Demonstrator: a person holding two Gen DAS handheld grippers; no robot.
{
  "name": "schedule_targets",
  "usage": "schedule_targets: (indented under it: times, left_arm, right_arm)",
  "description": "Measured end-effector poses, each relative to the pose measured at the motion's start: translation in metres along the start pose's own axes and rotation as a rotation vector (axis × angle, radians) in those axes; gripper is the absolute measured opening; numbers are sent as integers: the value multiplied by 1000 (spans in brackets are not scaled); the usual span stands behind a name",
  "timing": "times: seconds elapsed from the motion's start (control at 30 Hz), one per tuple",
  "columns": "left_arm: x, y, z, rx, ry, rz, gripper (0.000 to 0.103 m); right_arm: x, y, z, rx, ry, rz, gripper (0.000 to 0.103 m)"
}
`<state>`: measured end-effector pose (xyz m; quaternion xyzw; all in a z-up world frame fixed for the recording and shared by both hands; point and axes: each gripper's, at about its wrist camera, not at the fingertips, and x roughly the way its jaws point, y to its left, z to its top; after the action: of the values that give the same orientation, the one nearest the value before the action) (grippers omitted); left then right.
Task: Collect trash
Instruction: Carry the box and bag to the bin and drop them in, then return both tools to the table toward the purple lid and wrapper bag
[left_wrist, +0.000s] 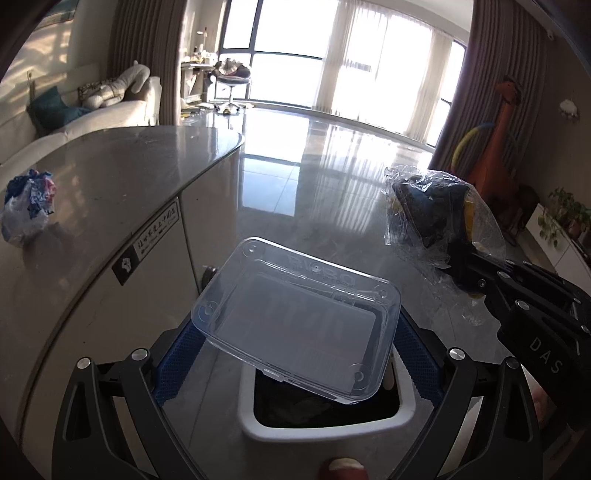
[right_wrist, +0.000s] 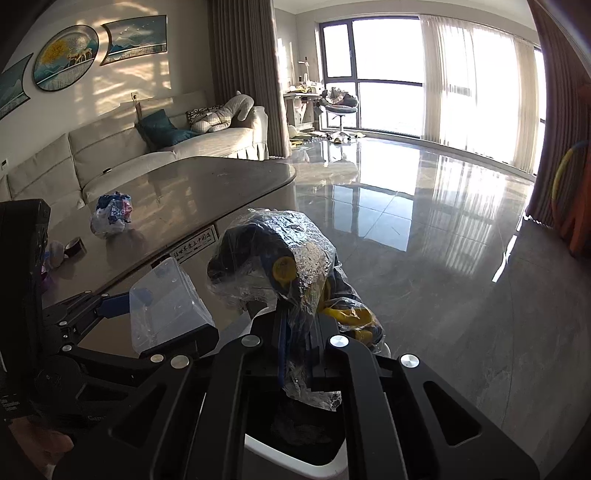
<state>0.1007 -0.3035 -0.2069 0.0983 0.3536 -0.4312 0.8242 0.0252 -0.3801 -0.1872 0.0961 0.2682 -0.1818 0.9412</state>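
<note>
Left hand-held gripper (left_wrist: 295, 354): blue-padded fingers (left_wrist: 419, 354) clamped on a clear plastic box (left_wrist: 295, 321). Box is rectangular with rounded corners, transparent, faint embossed lettering along one long edge, round dimples at the corners; nothing visible inside. It is held tilted, directly above the mouth of a white bin (left_wrist: 402, 410) with a dark liner.

Right hand-held gripper (right_wrist: 295, 354): jaws together, pinched on a crumpled clear wrapper (right_wrist: 273, 258). Wrapper is thin, glossy film, heavily creased, catching light in silver patches. Dark material shows through it, plus a yellow round piece and more yellow lower down; what these are cannot be told. In the left wrist view the same wrapper (left_wrist: 439, 221) hangs in the air to the right of the box, apart from it. In the right wrist view its lower tail trails down between the fingers over the bin (right_wrist: 295, 454) opening.

Still on the desk (left_wrist: 122, 173): a balled plastic bag (left_wrist: 27, 210) with blue, white and red print, lying near the left edge of the left wrist view; in the right wrist view the same bag (right_wrist: 110, 218) sits mid-desk. A small dark roll (right_wrist: 75, 246) lies near it, with a pale object just beside; too small to identify.

Desk top is grey, glossy, curved at its edge. Floor (left_wrist: 332, 177) is polished grey tile, strongly reflecting the windows.
</note>
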Motion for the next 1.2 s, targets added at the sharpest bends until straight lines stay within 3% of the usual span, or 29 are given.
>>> schedule_targets:
  times: [0.07, 0.2, 0.33, 0.53, 0.77, 0.93, 1.0, 1.03, 1.07, 1.1, 1.2]
  left_arm:
    - [7, -5, -1, 16, 24, 11, 96]
    - [19, -9, 1, 33, 78, 101, 98]
    - [16, -6, 2, 37, 88, 108, 98]
    - [3, 0, 6, 20, 61, 139, 98]
    - [-21, 28, 6, -21, 35, 245, 98]
    - [-41, 50, 9, -99, 10, 244, 98]
    - [-44, 54, 9, -113, 2, 238, 98]
    - [-45, 55, 9, -116, 0, 238, 98]
    - [-47, 56, 9, -116, -3, 240, 98]
    - [-47, 56, 10, -116, -7, 244, 98]
    - [-51, 59, 10, -116, -13, 244, 98]
  right_arm:
    - [0, -3, 1, -1, 0, -8, 8]
    - [2, -8, -1, 6, 11, -21, 8]
    - [5, -11, -3, 15, 26, -20, 8]
    - [14, -7, -6, 19, 44, 7, 8]
    - [36, -5, -15, 38, 122, 36, 9]
    - [44, 2, -20, 29, 169, 55, 10]
    - [50, 6, -23, 15, 214, 67, 17]
    - [54, 8, -24, 15, 234, 73, 43]
    - [55, 8, -25, 15, 244, 77, 88]
    - [57, 9, -25, 13, 247, 95, 98]
    - [55, 12, -23, -9, 229, 68, 99]
